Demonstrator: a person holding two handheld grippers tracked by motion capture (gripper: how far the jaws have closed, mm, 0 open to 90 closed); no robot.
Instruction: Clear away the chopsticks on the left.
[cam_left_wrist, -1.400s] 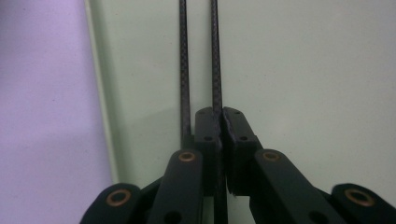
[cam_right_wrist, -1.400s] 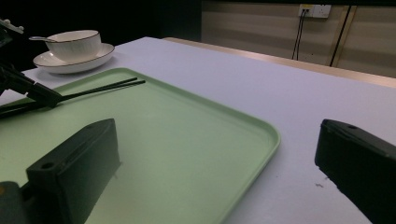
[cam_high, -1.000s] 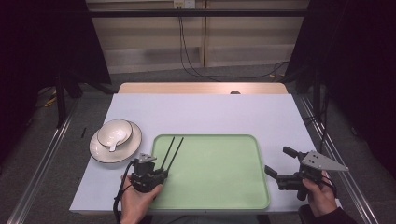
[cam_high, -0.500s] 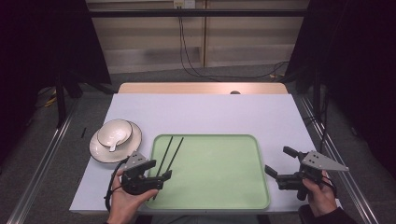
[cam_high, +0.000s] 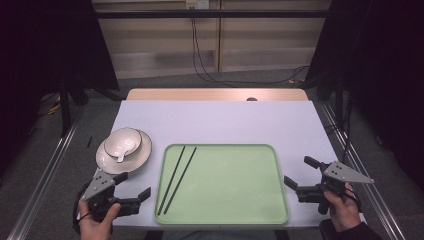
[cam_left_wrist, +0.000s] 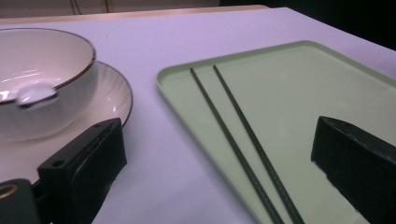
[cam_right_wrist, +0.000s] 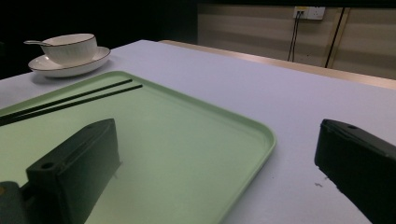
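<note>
Showing chopsticks already laid on tray; bowl, saucer untouched on worktop. Left gripper, right gripper: fingers spread, empty.

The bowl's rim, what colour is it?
The bowl is cream-white with a thin dark brown rim line, clearest in the left gripper view.

Left gripper view: tray ahead between the jaws, its near corner closer to the right jaw; two chopsticks lie side by side in it along its left edge. Plate beyond the left jaw, bowl on it, spoon in bowl.
</note>
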